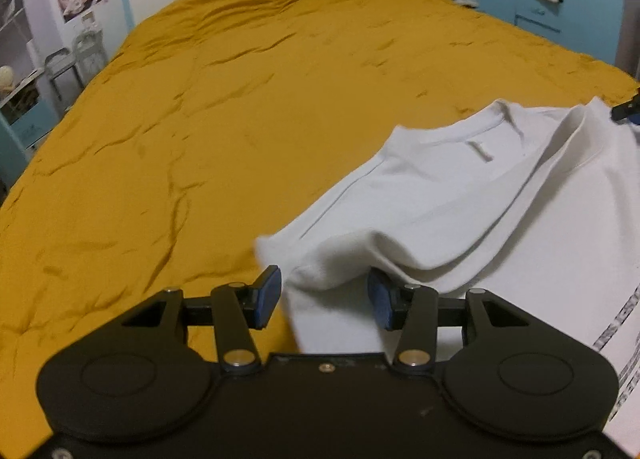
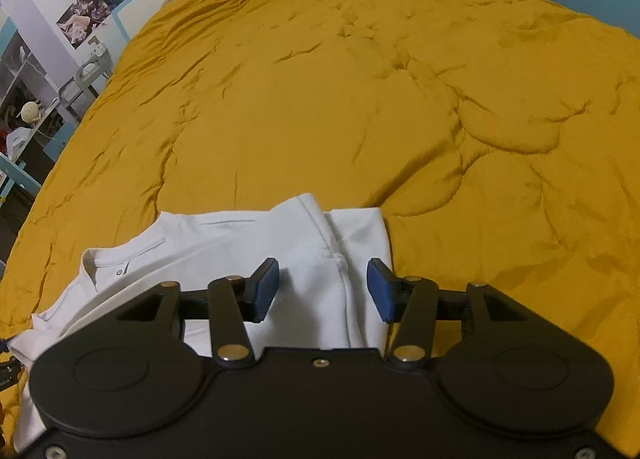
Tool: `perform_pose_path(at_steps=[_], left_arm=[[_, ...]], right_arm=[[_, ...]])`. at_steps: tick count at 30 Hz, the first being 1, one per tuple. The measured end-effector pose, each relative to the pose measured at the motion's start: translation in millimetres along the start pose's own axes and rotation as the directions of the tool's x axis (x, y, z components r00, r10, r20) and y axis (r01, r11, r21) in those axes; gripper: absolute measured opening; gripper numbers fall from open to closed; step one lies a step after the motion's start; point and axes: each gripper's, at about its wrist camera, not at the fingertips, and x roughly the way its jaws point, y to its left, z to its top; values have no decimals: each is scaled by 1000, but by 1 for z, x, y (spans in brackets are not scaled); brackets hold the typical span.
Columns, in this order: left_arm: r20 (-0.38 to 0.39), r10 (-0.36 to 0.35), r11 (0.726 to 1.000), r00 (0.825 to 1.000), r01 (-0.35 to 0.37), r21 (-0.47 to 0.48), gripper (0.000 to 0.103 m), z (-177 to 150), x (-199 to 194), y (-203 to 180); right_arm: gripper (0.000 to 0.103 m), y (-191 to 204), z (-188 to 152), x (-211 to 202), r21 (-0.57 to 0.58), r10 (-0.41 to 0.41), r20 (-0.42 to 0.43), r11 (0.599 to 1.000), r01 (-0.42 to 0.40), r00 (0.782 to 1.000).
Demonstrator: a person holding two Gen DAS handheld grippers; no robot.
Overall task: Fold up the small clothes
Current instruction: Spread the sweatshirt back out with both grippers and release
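Lying white shirt (image 2: pixel 240 243), mustard bedspread (image 2: pixel 320 99), jaws apart

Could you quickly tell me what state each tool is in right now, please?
Left tool: open, pads apart over a fold of the white T-shirt, gripping nothing.
Right tool: open above the T-shirt, gripping nothing.

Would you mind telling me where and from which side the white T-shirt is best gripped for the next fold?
Probably the white T-shirt is best pinched at its folded outer edges: the sleeve-side bulge lying between the left hand-held gripper pads, and the right edge under the right hand-held gripper. Come down from the near side; those raised doubled layers give the pads something to bite.
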Motion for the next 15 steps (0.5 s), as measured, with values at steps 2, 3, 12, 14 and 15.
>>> perform_pose_path(at_steps=[2, 3, 12, 14, 15], left_arm=[[18, 9, 1000, 1000, -9, 10, 52, 3, 2, -3], [26, 11, 1000, 1000, -11, 10, 51, 4, 4, -4], [-67, 49, 952, 997, -67, -299, 21, 13, 35, 32], [-64, 68, 958, 996, -83, -274, 24, 13, 35, 27], [-63, 88, 963, 994, -101, -250, 25, 13, 32, 21]], right_arm=[[50, 2, 3, 2, -5, 4, 2, 1000, -4, 1000], [50, 3, 3, 3, -7, 5, 1, 1000, -5, 1000], [23, 1, 0, 9, -16, -77, 40, 997, 77, 996], [28, -3, -1, 10, 18, -102, 45, 995, 101, 994], [28, -4, -2, 9, 31, -92, 44, 995, 90, 995]])
